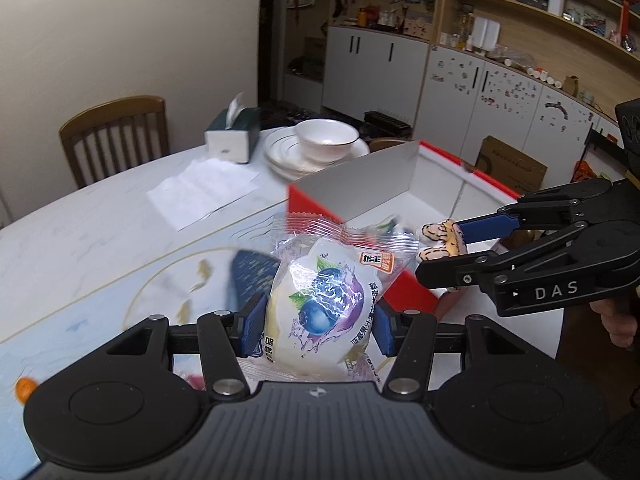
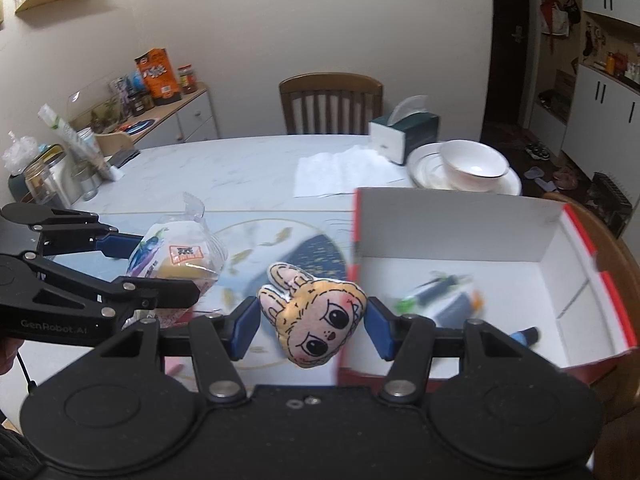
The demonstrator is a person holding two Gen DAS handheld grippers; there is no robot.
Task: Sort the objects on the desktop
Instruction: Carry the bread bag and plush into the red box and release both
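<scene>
Our left tool (image 1: 318,322) is squeezing a snack bag (image 1: 324,304) with blueberries printed on it, up in the air above the surface (image 1: 120,216). Beside it, our right tool (image 2: 312,322) is pinching a little plush doll face (image 2: 316,320), also lifted up. Next comes the red box (image 2: 592,280) with white walls, standing at the right side of the surface. Some small things already lie inside it, but they look too blurry to name.

We think the job now is to carry both things over the box. To do it well, we should keep both tools squeezed until each thing is past the near wall. We should keep the tools from bumping, then let go low inside.
</scene>
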